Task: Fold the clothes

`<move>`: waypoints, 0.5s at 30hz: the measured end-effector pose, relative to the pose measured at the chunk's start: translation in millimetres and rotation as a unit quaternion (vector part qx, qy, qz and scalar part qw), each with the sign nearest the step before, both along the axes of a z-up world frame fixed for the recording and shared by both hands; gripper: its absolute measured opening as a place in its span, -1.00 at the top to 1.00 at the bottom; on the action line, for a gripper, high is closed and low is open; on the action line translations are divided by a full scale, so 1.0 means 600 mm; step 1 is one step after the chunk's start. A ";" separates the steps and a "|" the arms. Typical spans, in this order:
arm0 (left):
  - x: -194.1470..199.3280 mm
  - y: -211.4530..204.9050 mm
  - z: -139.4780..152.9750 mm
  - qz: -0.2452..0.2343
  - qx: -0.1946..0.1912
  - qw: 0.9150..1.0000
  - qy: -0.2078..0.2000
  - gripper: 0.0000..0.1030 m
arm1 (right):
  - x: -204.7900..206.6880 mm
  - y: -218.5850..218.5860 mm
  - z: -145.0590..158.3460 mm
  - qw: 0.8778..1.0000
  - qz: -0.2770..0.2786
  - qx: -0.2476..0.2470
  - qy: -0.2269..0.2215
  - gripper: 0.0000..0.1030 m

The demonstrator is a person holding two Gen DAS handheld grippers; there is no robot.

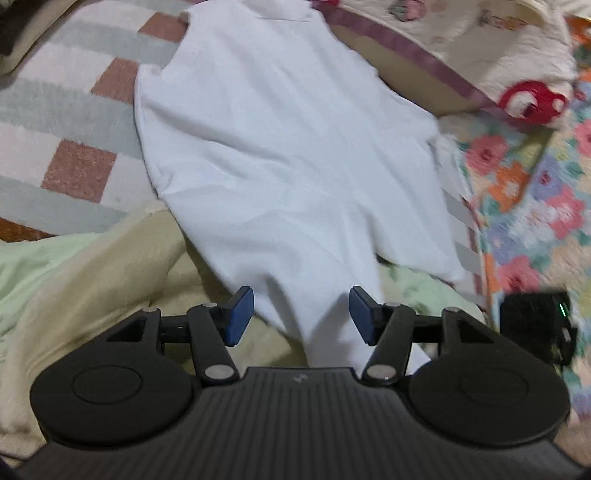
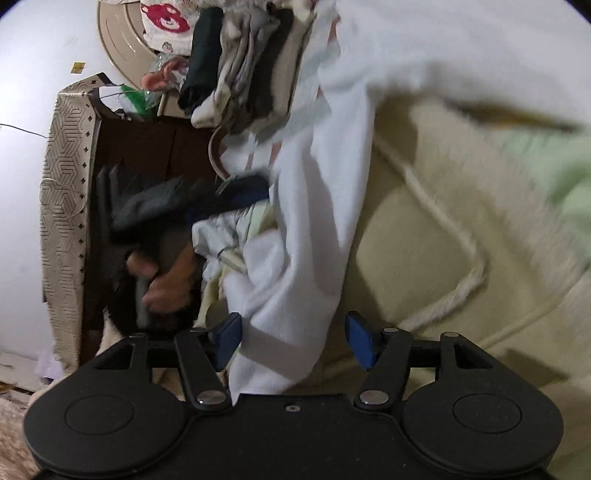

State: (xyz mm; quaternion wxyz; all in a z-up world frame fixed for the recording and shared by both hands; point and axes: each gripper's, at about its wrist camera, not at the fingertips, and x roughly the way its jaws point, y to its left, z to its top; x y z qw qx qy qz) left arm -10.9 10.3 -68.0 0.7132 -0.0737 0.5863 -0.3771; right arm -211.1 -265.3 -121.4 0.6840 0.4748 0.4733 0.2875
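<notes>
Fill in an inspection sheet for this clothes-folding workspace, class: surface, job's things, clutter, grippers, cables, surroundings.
Surface: checked blanket and cream blanket, rumpled.
Job's things: white garment spread out, its near end between the left gripper's jaws; folded stack behind.
Clutter: floral quilt, bear-print cloth.
Grippers: left gripper open; right gripper open around white cloth.
Cables: thin wire on the wall.
Surroundings: patterned box, white wall.

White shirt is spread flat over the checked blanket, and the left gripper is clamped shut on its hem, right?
Not quite. In the left wrist view the left gripper is open: its pads stand apart, with the white shirt hem lying loose between them. The shirt does lie on the checked blanket.
</notes>
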 end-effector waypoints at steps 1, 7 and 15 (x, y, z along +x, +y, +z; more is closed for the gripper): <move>-0.001 -0.008 -0.003 0.002 0.000 1.000 -0.019 0.81 | -0.004 0.008 0.000 1.000 0.011 0.007 -0.008 0.67; 0.000 -0.032 0.058 -0.021 0.022 0.984 -0.178 0.97 | 0.029 -0.026 0.096 0.982 0.018 -0.147 -0.121 0.76; 0.004 -0.047 0.031 0.008 0.065 0.971 -0.229 0.97 | 0.065 -0.028 0.117 0.834 -0.067 -0.536 -0.113 0.46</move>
